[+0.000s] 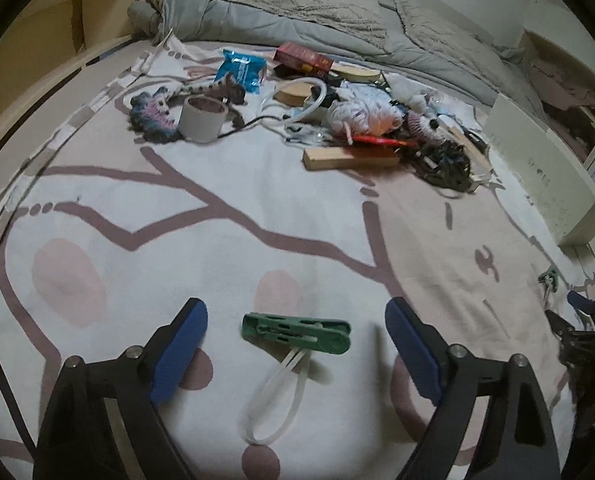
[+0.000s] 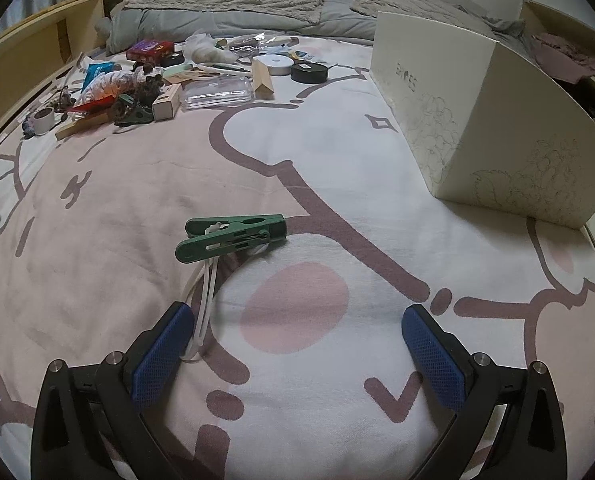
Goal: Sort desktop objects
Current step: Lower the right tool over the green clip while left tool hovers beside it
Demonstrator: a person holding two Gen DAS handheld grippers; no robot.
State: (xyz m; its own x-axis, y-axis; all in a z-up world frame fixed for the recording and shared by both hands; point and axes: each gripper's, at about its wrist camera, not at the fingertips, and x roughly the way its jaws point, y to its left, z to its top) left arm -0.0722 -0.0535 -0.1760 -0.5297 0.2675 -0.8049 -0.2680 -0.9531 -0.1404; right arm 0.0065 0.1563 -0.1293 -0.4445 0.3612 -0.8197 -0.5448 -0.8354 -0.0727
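A green clothes peg (image 1: 297,334) with a white loop (image 1: 273,404) lies on the patterned sheet between the open fingers of my left gripper (image 1: 295,336), untouched. A second green peg (image 2: 231,236) with a white loop (image 2: 203,304) lies just ahead and left of my open, empty right gripper (image 2: 297,334); its loop reaches the left fingertip (image 2: 165,344). A pile of mixed objects (image 1: 373,124) lies far ahead, with a tape roll (image 1: 202,118) and a blue packet (image 1: 241,69).
A cream shoe box (image 2: 489,112) stands on the bed at the right, also in the left wrist view (image 1: 545,184). A grey duvet (image 1: 297,12) lies at the back, wooden shelves (image 1: 37,32) at the left. The pile also shows in the right wrist view (image 2: 169,76).
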